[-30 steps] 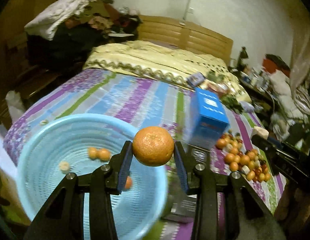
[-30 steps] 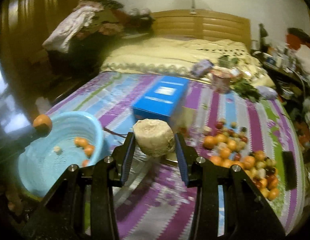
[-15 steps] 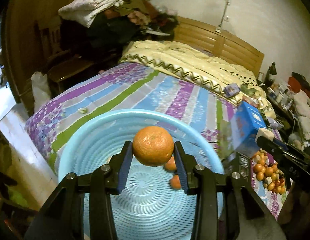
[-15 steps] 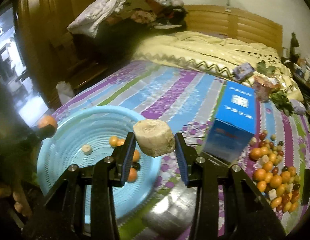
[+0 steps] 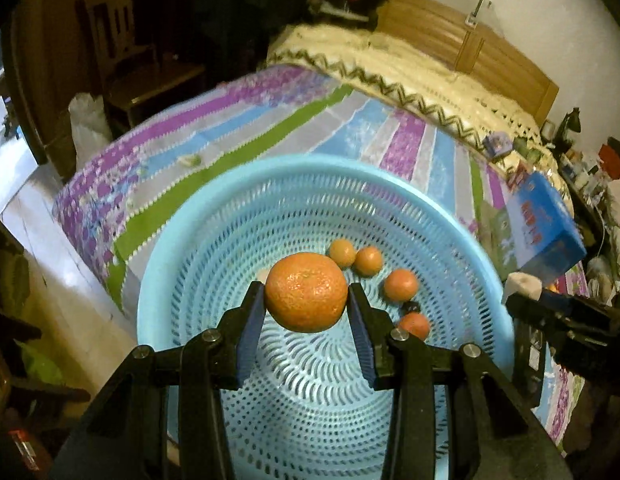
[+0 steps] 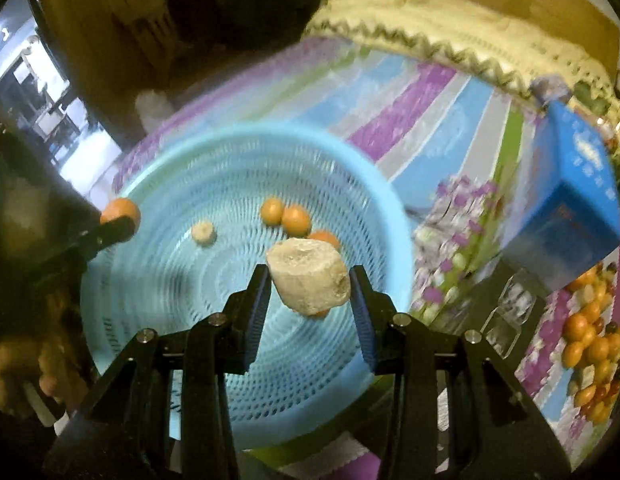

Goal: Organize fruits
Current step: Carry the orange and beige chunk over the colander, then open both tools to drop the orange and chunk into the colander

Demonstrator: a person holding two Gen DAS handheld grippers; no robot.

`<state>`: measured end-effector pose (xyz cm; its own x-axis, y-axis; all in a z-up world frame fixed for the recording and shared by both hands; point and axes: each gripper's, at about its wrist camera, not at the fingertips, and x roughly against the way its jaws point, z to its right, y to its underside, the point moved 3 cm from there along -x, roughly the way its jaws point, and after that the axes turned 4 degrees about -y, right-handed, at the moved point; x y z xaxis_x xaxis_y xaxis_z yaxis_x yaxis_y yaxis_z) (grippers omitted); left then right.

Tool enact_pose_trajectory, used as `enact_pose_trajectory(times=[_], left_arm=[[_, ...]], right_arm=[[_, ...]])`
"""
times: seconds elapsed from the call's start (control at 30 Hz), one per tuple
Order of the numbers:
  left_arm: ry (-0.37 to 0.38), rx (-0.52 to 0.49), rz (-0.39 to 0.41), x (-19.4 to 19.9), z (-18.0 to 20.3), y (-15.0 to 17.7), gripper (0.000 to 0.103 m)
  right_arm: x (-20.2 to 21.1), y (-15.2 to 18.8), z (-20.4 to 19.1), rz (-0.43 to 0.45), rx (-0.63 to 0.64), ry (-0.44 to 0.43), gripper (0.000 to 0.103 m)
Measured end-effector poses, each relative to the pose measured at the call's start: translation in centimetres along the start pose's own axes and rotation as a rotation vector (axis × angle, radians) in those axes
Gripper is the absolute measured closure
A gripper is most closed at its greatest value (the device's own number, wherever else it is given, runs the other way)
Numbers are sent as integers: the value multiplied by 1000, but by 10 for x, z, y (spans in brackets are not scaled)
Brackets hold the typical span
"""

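My left gripper (image 5: 306, 300) is shut on a large orange (image 5: 306, 292) and hangs over the light blue perforated basket (image 5: 230, 216). Several small oranges (image 5: 367, 261) lie on the basket floor. My right gripper (image 6: 308, 284) is shut on a pale beige fruit chunk (image 6: 310, 278) above the same basket (image 6: 150, 160), over its right half. In the right wrist view the left gripper's orange (image 6: 120, 210) shows at the basket's left rim. A small pale piece (image 6: 204, 233) and small oranges (image 6: 296, 220) lie inside.
The basket sits at the near corner of a bed with a purple, blue and green striped sheet (image 5: 270, 120). A blue box (image 6: 577, 196) stands to the right, with a heap of small oranges and other fruit (image 6: 589, 344) beyond it. A chair (image 5: 138, 68) and floor lie left.
Both grippers have swung left and down from over the bed to above the basket, each keeping its fruit. The basket now fills the middle of both views.
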<state>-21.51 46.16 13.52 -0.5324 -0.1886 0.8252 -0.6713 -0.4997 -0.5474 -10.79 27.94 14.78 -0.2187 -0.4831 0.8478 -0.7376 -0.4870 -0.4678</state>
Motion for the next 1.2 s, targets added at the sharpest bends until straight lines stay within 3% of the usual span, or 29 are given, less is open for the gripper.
enact_pose_trajectory(times=[0.23, 0.93, 1.03, 1.2], left_arm=[[-8, -12, -68, -19, -4, 13, 60], [-2, -31, -133, -37, -4, 18, 59], [1, -28, -120, -36, -4, 17, 49], [-7, -21, -112, -35, -6, 15, 47]], right_arm=[[-13, 9, -1, -53, -10, 0, 62], [-16, 5, -11, -53, 18, -23, 61], [-15, 4, -11, -44, 16, -26, 46], [-15, 4, -10, -44, 13, -27, 45]])
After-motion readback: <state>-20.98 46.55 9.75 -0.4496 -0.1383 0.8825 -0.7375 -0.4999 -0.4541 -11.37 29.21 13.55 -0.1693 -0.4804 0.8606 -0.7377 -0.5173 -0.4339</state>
